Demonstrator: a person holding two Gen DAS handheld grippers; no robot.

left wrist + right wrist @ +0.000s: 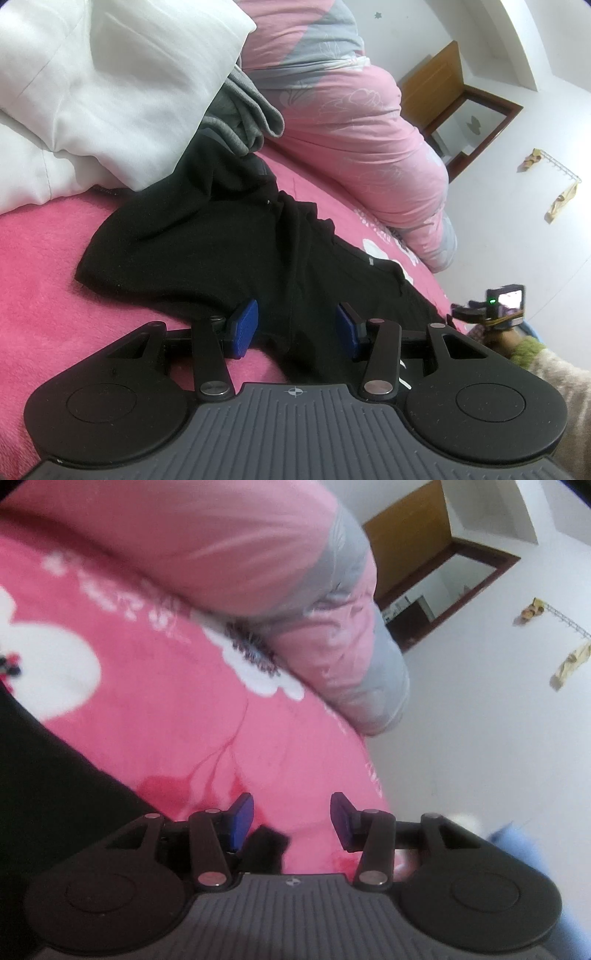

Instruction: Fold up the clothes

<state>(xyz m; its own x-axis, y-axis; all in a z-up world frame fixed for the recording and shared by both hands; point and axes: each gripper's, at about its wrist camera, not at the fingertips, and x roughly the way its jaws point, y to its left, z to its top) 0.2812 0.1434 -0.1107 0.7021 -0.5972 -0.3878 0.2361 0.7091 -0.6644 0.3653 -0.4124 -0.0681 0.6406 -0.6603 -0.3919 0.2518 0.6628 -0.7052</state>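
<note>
While spread flat on pink blanket, black garment just below white pillows | left gripper jaws apart, hovering over garment's near edge | right gripper jaws apart, empty, beside garment on blanket.

No readable text; white characters printed on the pink blanket are too blurred to read.

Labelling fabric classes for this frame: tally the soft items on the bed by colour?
Black: 1, garment spread on the blanket, left claw open over it
Grey: 1, garment bunched by the pillow
White: 1, pillow
Pink and grey: 1, duvet
Hot pink floral: 1, blanket
Total: 5
</note>
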